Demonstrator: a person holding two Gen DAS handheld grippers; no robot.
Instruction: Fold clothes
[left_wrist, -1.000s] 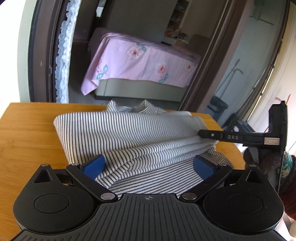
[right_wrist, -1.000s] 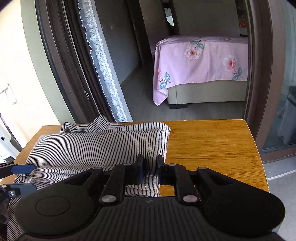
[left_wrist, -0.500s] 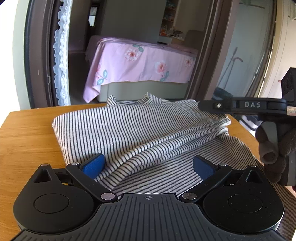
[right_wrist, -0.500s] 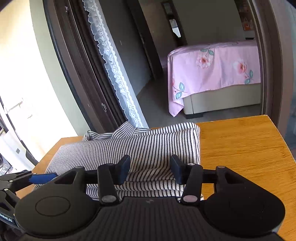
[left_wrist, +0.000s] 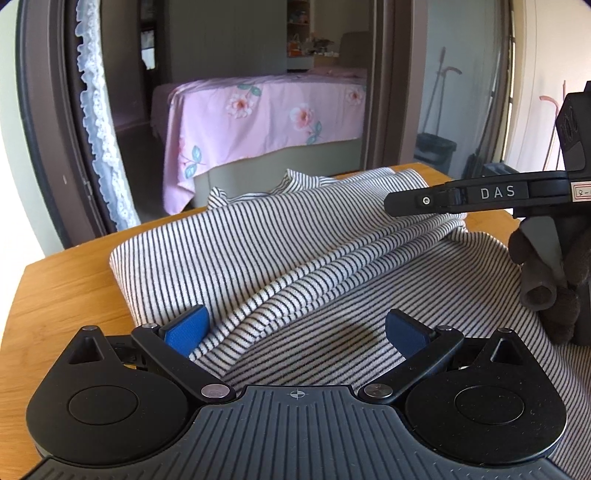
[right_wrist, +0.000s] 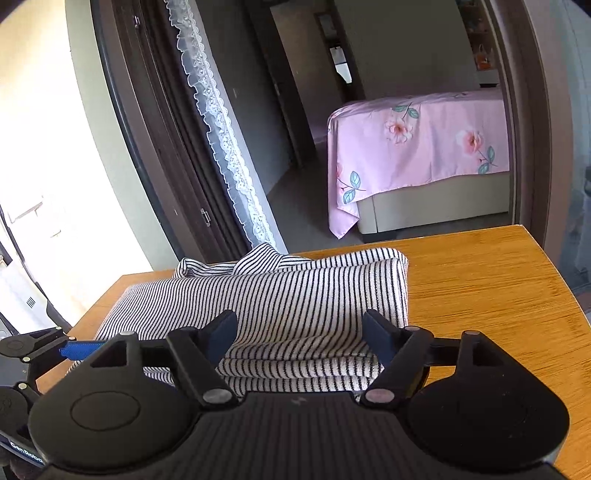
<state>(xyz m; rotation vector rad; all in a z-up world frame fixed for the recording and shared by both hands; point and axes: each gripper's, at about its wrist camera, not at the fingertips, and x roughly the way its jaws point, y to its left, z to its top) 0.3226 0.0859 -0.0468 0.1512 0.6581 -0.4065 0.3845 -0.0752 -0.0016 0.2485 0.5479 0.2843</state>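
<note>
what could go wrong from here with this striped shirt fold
1. Both grippers are open: the right gripper straddles the stacked layers of the striped shirt and grips nothing. Nudging them could skew the stack.
2. The collar bunches at the far edge of the table, beyond the fold, and may leave a lump.
3. In the left wrist view, the left gripper sits over a loose single layer with diagonal creases; closing here could trap wrinkles.

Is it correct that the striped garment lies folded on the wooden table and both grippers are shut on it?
Not quite. The striped garment does lie folded on the wooden table, but the right gripper and left gripper are open, as each wrist view shows.
</note>
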